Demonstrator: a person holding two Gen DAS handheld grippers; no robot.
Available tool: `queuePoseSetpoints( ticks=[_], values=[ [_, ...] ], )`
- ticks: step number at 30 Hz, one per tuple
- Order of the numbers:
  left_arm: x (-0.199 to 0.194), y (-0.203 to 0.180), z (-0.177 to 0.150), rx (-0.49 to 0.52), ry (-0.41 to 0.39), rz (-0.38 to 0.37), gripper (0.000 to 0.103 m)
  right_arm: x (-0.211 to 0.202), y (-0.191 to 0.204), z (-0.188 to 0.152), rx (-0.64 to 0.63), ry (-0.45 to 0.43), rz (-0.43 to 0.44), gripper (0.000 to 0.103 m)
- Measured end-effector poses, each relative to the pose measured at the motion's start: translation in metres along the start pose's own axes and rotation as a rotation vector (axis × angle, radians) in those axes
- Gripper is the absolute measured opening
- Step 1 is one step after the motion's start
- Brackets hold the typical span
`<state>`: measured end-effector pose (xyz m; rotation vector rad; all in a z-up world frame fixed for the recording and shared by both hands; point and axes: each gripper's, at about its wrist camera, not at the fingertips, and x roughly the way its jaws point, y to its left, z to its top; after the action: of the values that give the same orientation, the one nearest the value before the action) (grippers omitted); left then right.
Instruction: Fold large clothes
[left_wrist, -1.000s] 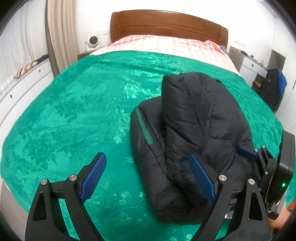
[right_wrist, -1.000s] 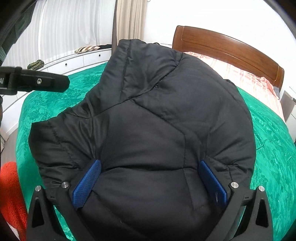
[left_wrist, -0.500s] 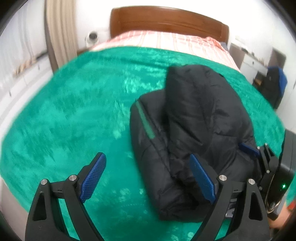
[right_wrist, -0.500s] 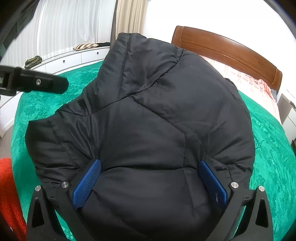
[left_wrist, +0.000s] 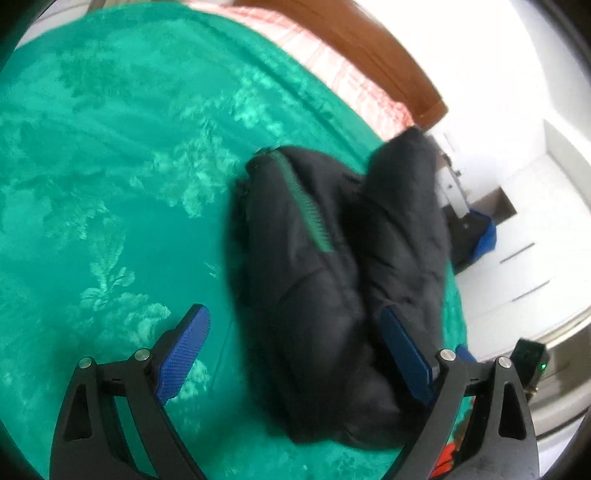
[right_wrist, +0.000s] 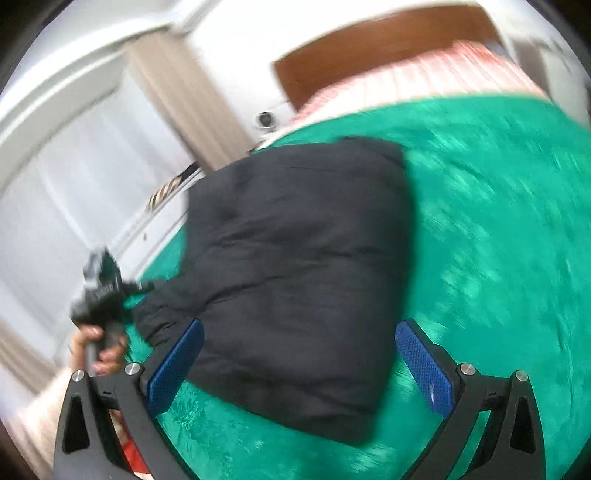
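Both my grippers spread wide, holding nothing.

My left gripper (left_wrist: 295, 354) and right gripper (right_wrist: 301, 363) hover over the folded black jacket (right_wrist: 295, 273), which lies on the green bedspread (left_wrist: 110, 184); both views are blurred.

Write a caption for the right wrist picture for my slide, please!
Open right gripper over a folded black jacket on a green bedspread.

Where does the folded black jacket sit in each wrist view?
Left wrist view: the black jacket fills centre to right, with its green zipper strip facing the camera.
Right wrist view: the black jacket lies centre-left on the green bedspread.
Shared landmark: the wooden headboard.
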<state>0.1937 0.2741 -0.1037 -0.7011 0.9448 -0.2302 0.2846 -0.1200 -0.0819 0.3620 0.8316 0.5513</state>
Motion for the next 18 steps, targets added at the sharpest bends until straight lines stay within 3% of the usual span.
queuePoseSetpoints(
  ticks=[3, 7, 13, 16, 18],
  values=[
    [0.026, 0.016, 0.004, -0.074, 0.064, -0.082, 0.094, 0.007, -0.06, 0.0, 0.203, 0.055, 0.105, 0.102],
    [0.052, 0.026, 0.009, -0.113, 0.113, -0.157, 0.096, 0.032, -0.099, -0.004, 0.365, 0.112, 0.281, 0.102],
    [0.086, 0.02, 0.025, -0.083, 0.183, -0.189, 0.103, 0.098, -0.087, 0.017, 0.344, 0.193, 0.432, 0.097],
    [0.106, 0.008, 0.033, -0.039, 0.236, -0.184, 0.103, 0.141, -0.083, 0.033, 0.355, 0.248, 0.422, 0.095],
    [0.116, 0.0, 0.035, -0.019, 0.246, -0.161, 0.1, 0.156, -0.069, 0.044, 0.268, 0.271, 0.364, 0.095]
  ],
)
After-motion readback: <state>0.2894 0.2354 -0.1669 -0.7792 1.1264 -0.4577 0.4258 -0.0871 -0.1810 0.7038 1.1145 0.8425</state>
